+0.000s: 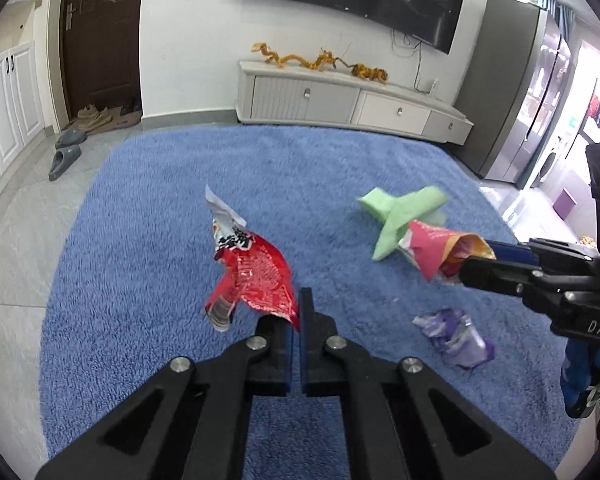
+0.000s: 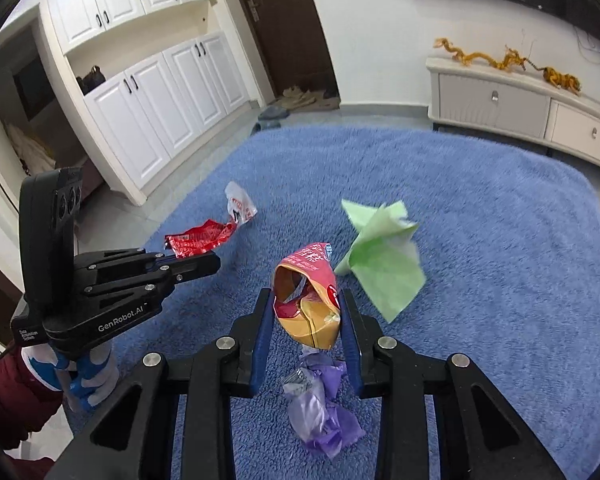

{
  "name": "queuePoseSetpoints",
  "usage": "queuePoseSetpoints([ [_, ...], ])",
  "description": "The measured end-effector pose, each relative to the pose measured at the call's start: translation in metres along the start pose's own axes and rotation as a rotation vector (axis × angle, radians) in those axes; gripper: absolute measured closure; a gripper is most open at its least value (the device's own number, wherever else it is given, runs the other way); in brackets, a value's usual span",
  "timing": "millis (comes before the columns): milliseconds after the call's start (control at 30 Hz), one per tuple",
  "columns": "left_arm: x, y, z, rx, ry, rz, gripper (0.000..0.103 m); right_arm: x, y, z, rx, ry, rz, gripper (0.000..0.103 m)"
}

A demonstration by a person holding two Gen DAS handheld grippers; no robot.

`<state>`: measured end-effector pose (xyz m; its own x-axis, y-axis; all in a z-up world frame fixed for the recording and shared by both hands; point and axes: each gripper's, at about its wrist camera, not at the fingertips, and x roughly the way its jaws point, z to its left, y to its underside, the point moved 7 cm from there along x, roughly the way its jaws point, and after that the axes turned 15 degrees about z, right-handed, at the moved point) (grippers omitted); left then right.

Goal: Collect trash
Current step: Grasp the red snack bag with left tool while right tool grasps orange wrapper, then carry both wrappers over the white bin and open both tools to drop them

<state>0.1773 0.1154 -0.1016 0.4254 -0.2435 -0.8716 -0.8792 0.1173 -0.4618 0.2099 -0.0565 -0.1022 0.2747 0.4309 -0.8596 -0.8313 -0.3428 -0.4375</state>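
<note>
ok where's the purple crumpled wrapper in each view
Left wrist view: purple wrapper lies lower right on the blue rug, below the right gripper.
Right wrist view: bottom centre, under the pink-and-gold packet.
Shared landmark: the green paper.

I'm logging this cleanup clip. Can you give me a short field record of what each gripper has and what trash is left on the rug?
left gripper: shut on red wrapper, lifted off the rug
right gripper: shut on pink and orange snack bag
on rug: purple wrapper, green paper
surface: blue rug
</note>
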Motion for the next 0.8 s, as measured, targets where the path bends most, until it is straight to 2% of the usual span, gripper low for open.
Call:
queuePoseSetpoints([
  [233,-0.030,-0.011,-0.027,0.049,0.003,-0.056,0.101,-0.045,0.009,-0.018,0.056,0.023,-0.101,0.072],
  [400,-0.047,-0.029,-0.072,0.126,0.030,-0.092,0.102,-0.082,0.023,-0.047,0.120,0.054,-0.170,0.072],
  [567,-0.051,-0.041,-0.141,0.234,0.076,-0.105,0.101,-0.122,0.050,-0.086,0.203,0.101,-0.233,0.072],
  [800,-0.037,-0.046,-0.268,0.436,0.168,-0.076,0.101,-0.173,0.115,-0.169,0.375,0.213,-0.284,0.071],
])
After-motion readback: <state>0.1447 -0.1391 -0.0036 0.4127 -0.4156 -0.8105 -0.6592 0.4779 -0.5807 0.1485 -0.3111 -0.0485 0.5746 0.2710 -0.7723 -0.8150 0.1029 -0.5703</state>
